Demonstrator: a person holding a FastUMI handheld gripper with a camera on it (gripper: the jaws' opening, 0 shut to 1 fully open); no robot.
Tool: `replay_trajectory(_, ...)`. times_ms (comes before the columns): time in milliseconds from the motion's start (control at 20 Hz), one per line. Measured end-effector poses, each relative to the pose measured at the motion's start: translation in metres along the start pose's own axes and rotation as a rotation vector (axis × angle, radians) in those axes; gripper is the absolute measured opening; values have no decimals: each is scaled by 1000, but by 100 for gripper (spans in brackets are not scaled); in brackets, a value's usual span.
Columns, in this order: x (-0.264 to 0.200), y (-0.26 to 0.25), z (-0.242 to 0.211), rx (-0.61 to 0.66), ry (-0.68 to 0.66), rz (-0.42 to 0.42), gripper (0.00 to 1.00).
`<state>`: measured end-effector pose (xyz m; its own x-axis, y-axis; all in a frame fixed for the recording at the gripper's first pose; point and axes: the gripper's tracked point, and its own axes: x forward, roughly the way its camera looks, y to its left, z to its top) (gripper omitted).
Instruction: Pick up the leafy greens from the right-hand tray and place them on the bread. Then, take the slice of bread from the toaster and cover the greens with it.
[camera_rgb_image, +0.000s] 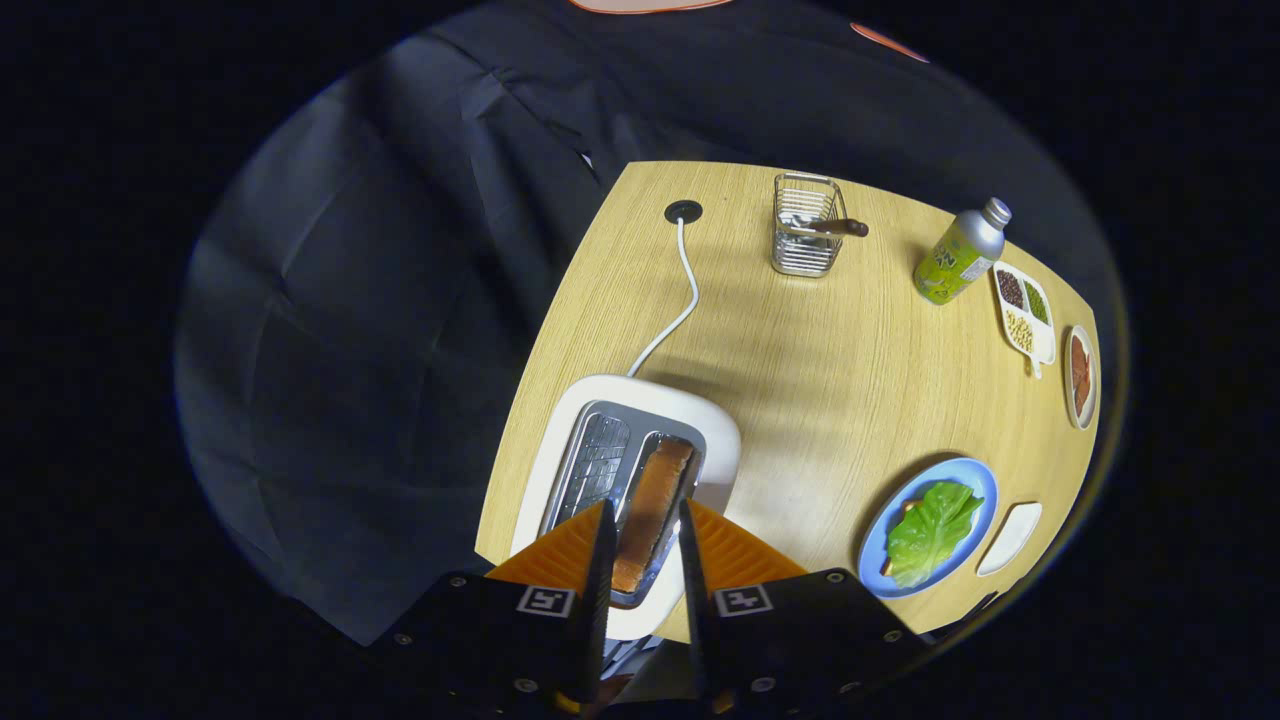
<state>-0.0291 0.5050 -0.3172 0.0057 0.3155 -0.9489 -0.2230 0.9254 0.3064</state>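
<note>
A white toaster (722, 432) stands at the near left corner of the wooden table (830, 360). A browned bread slice (662, 485) stands in its right slot; the left slot is bare. My gripper (644, 505) hovers right over that slot, open, one finger on each side of the slice; I cannot see either finger pressing on it. To the right, beyond the fingers, the leafy greens (932, 530) lie on a blue plate (978, 474), with a bit of bread peeking out from under them. A small white tray (1010, 537) sits just right of the plate.
A white cable (686, 290) runs from the toaster to a hole at the table's back. A wire basket (803, 238) with a utensil, a green bottle (960, 255), a divided dish (1027, 318) of beans and a small dish (1080, 376) line the far and right sides.
</note>
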Motion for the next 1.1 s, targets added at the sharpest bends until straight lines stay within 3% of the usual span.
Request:
replay_trajectory(50,-1,0,2,13,-7,6,27)
replay_trajectory(150,-6,2,2,26,-22,31,17)
replay_trajectory(250,-15,3,4,23,-48,58,14)
replay_trajectory(700,-78,-1,7,36,-166,205,11)
replay_trajectory(900,-110,-22,9,64,-233,262,8)
replay_trajectory(1100,-138,-62,8,103,-277,267,8)
